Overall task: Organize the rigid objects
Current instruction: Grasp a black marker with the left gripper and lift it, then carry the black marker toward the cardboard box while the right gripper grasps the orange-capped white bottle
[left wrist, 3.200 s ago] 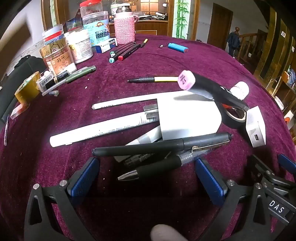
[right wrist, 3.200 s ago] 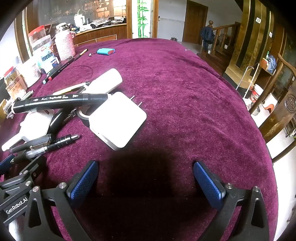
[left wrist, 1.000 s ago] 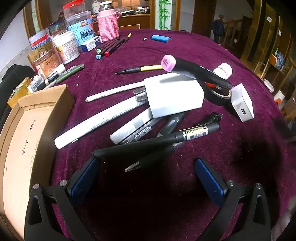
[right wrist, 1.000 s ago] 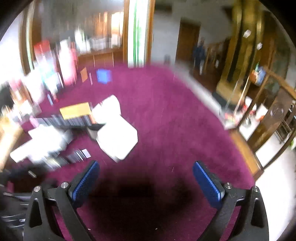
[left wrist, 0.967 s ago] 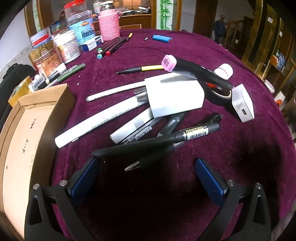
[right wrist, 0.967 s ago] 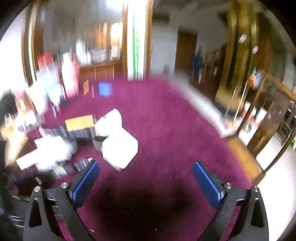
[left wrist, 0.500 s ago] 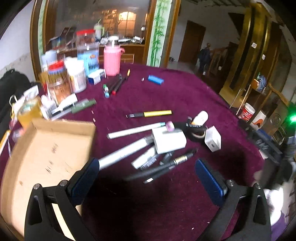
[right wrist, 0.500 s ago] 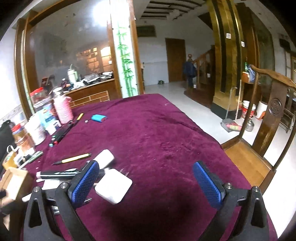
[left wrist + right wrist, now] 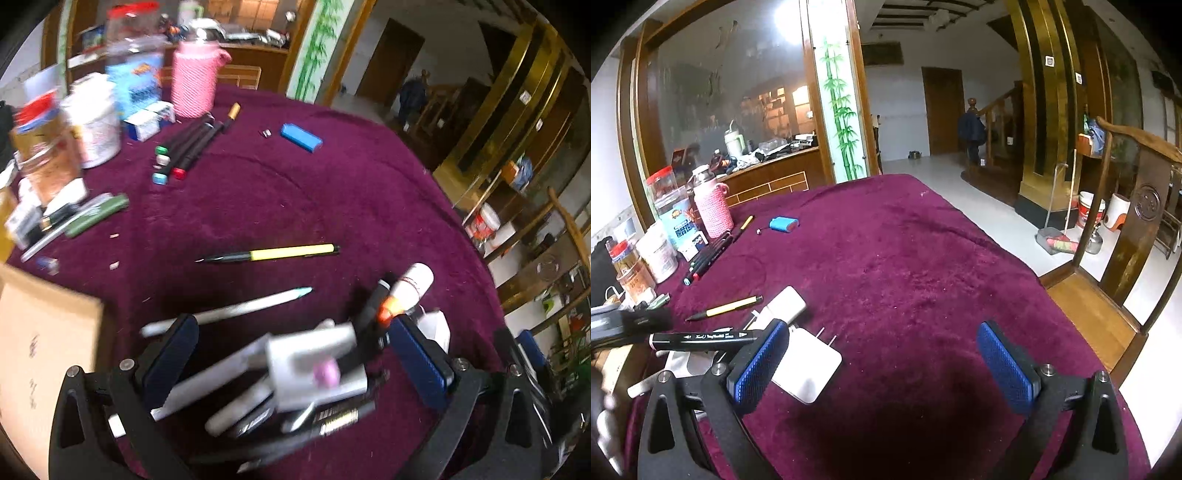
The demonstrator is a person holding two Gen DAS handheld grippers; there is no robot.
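Observation:
My left gripper point(image 9: 291, 354) is open and empty, its jaws standing either side of a blurred pile: a white charger block point(image 9: 314, 365), white marker pens point(image 9: 207, 387) and black pens point(image 9: 332, 421). A black marker with a pink cap point(image 9: 325, 371) lies over the block. A yellow-and-black pen point(image 9: 273, 254) and a thin white pen point(image 9: 236, 309) lie beyond. My right gripper point(image 9: 882, 365) is open and empty above bare cloth. A white plug adapter point(image 9: 809, 369) and a black marker point(image 9: 705, 339) lie by its left finger.
A cardboard box point(image 9: 40, 354) sits at the left. Jars point(image 9: 92, 122), a pink bottle point(image 9: 197, 83), a row of markers point(image 9: 188, 147) and a blue lighter point(image 9: 301, 137) stand at the table's far side. A wooden chair point(image 9: 1130, 229) stands past the right edge.
Both grippers rose and tilted up, then the left one dropped forward, so the pile now sits between its jaws. The cardboard box appeared at the left. Both stay open.

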